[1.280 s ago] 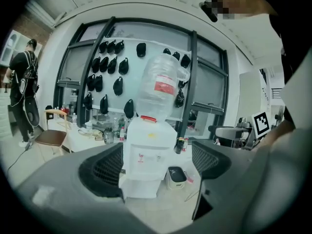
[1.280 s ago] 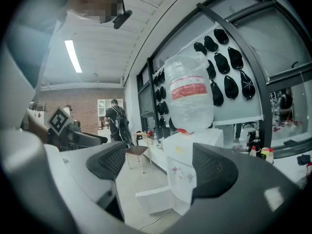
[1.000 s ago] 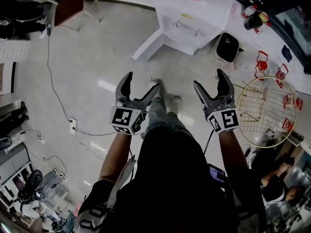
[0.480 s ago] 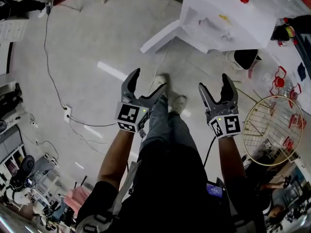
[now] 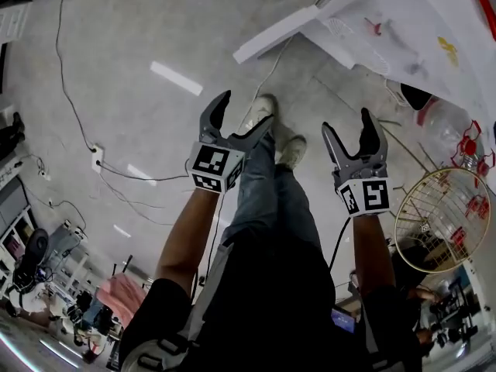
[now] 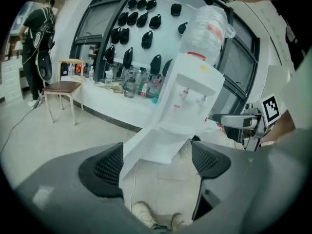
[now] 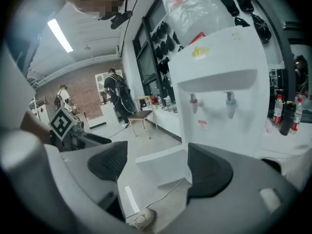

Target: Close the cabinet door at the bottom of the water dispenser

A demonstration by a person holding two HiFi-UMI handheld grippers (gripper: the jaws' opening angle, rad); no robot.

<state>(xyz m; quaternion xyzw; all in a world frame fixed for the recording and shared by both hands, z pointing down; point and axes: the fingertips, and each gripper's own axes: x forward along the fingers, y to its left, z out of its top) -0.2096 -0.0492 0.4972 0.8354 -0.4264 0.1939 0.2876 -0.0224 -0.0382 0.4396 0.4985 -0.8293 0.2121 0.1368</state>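
Head view: white cabinet door (image 5: 287, 31) stands open; left tongs (image 5: 244, 113) and right tongs (image 5: 348, 126) empty, wide, right narrowing.

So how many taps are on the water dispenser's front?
2: one tap and a second tap, side by side in the front recess of the water dispenser.
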